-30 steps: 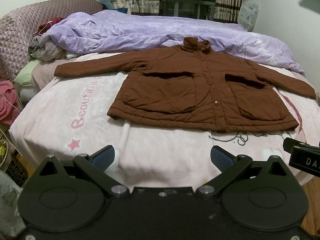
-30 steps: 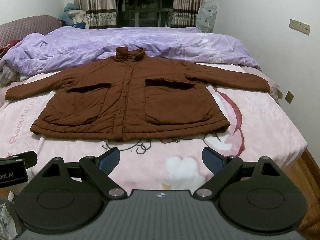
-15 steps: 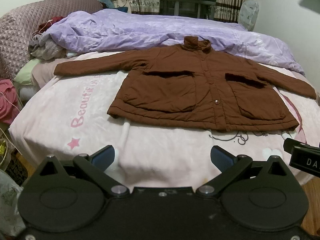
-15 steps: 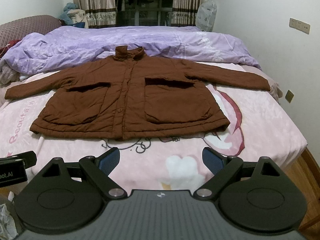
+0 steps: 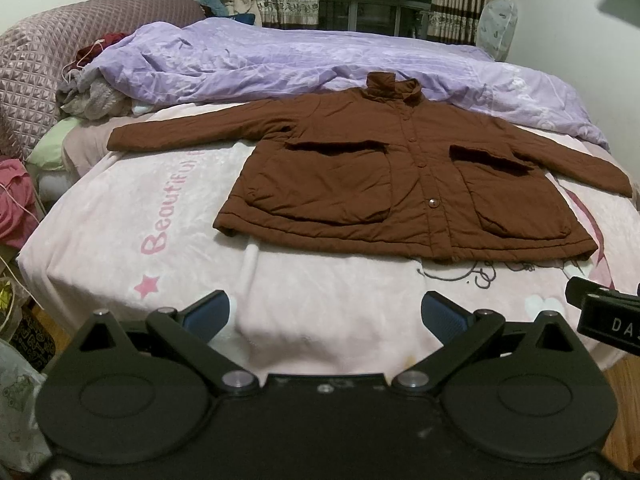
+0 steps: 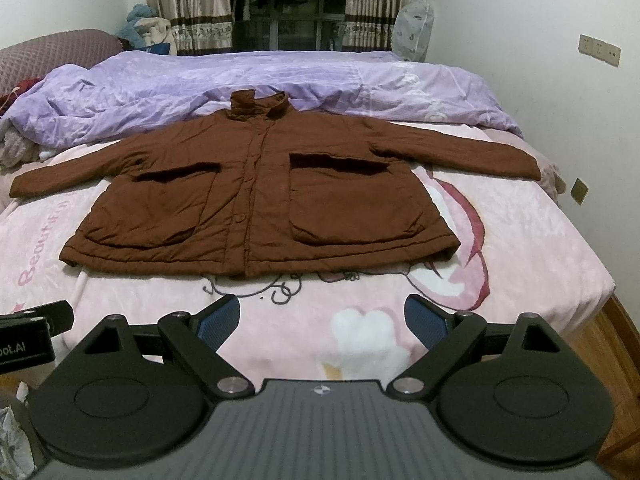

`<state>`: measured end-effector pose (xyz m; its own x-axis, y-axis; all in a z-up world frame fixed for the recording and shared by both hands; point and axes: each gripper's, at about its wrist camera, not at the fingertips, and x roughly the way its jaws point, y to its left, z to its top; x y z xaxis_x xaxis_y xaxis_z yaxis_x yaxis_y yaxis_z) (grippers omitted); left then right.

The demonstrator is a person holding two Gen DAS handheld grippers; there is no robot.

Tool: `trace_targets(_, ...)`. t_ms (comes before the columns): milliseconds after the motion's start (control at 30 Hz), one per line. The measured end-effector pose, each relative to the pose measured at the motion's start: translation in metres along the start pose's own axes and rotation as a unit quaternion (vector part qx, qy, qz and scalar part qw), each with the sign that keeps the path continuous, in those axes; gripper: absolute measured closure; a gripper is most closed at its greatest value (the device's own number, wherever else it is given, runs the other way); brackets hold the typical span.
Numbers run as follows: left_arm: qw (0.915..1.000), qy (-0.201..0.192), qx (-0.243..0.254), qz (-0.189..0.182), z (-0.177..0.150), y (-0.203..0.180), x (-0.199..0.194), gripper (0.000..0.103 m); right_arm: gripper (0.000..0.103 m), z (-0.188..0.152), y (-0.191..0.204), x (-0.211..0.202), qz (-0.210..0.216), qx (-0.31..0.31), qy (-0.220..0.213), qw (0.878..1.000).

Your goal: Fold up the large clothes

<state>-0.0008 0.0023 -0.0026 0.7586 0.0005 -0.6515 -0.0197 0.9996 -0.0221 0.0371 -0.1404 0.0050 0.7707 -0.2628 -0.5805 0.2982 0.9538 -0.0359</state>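
Observation:
A brown padded jacket (image 5: 400,184) (image 6: 260,196) lies flat and face up on the pink bed cover, buttoned, collar toward the far side, both sleeves spread outward. It has two large patch pockets. My left gripper (image 5: 326,314) hovers open above the bed's near edge, well short of the jacket's hem, with nothing between its blue pads. My right gripper (image 6: 322,316) is likewise open and empty, in front of the hem. Each gripper's side shows at the edge of the other's view.
A rumpled purple duvet (image 5: 280,64) (image 6: 200,80) lies behind the jacket. Loose clothes (image 5: 92,96) pile at the far left by a quilted headboard (image 5: 36,68). A white wall with sockets (image 6: 600,50) runs on the right. Wooden floor (image 6: 616,364) shows past the bed corner.

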Motion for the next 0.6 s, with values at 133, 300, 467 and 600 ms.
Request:
trace_targets(133, 1.0, 0.0, 0.0, 0.0, 0.0, -0.001, 0.0, 0.0, 0.0, -0.003, 0.001, 0.002, 0.0, 0.0, 0.0, 1.0)
trace_targets(300, 1.0, 0.003, 0.001, 0.001, -0.001, -0.002, 0.002, 0.0, 0.0, -0.008, 0.0, 0.006, 0.001, 0.001, 0.004, 1.0)
trace_targets(467, 1.0, 0.009, 0.002, 0.003, -0.001, -0.003, 0.007, 0.0, 0.0, -0.007, 0.001, 0.008, 0.002, 0.0, 0.009, 1.0)
trace_targets(600, 0.9999, 0.017, 0.004, 0.002, 0.001, -0.004, 0.014, 0.0, 0.0, -0.001, 0.001, 0.012, 0.004, 0.002, 0.014, 1.0)
